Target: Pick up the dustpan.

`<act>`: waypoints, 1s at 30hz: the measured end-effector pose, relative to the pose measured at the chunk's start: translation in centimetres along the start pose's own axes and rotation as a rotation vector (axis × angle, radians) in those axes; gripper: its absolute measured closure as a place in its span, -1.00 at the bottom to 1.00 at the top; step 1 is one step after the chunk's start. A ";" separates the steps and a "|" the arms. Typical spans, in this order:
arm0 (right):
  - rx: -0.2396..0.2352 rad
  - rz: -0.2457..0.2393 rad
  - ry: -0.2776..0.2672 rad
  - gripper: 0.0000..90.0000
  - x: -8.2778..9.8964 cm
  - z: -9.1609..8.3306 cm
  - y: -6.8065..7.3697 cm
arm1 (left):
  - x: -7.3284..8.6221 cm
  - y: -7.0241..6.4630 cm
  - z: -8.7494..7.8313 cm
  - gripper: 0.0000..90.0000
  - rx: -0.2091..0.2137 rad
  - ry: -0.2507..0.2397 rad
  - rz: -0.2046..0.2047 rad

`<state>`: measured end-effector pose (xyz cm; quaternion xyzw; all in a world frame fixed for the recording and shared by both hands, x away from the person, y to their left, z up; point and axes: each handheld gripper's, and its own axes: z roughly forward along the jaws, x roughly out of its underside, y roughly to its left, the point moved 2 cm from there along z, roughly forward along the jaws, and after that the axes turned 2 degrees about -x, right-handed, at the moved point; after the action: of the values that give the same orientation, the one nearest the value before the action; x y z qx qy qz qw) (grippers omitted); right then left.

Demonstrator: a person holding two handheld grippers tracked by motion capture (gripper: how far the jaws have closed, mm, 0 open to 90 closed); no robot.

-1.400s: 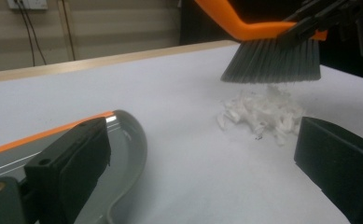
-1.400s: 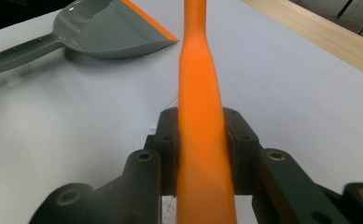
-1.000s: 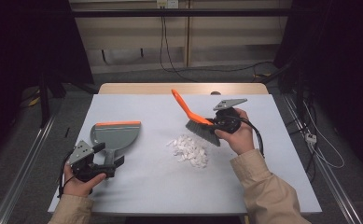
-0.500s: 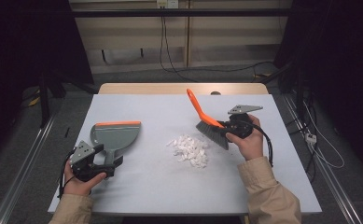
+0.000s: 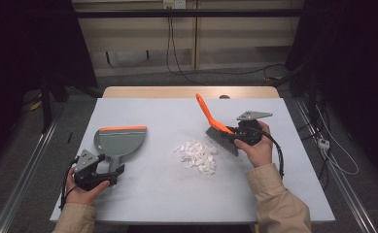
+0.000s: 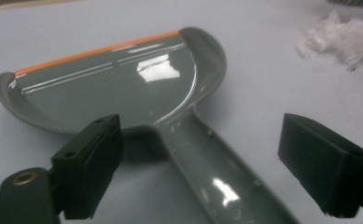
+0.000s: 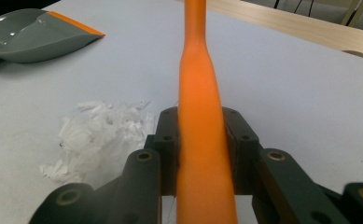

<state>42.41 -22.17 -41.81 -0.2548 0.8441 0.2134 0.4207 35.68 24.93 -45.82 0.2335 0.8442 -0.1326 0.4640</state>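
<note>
A grey dustpan (image 5: 121,141) with an orange lip lies flat at the table's left, its handle pointing toward me. My left gripper (image 5: 113,171) straddles that handle. In the left gripper view the dustpan (image 6: 123,88) has its handle between the left gripper's (image 6: 216,154) jaws, which have just been closing, with gaps on both sides. My right gripper (image 5: 235,137) is shut on the orange-handled brush (image 5: 208,114), whose bristles sit just right of the pile of white paper scraps (image 5: 197,156). The right gripper (image 7: 201,135) clamps the brush handle (image 7: 198,70), with the scraps (image 7: 95,135) to its left.
The pale table (image 5: 167,194) has bare surface in front of and behind the pile. A wooden strip (image 5: 186,92) runs along its far edge. Cables trail on the floor beyond and to the right.
My right hand has carried the brush to the right and a little lower, setting the bristles beside the scraps. The left hand and the dustpan have stayed in place.
</note>
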 end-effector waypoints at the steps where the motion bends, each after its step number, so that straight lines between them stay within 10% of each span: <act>1: -0.009 0.006 -0.002 0.59 0.1 0.1 -0.1 | 0.1 0.1 0.0 -0.66 -0.008 0.007 0.001; 15: -0.007 0.017 -0.022 0.59 0.2 -0.3 -0.1 | 0.2 1.4 -0.4 0.08 -0.007 0.065 -0.028; 30: 0.009 0.023 -0.031 0.58 0.3 -0.6 -0.3 | -0.9 1.6 1.6 0.36 -0.062 0.180 -0.053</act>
<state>42.08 -22.88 -41.75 -0.2399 0.8413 0.2183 0.4325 38.09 25.29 -45.92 0.2076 0.8920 -0.0969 0.3898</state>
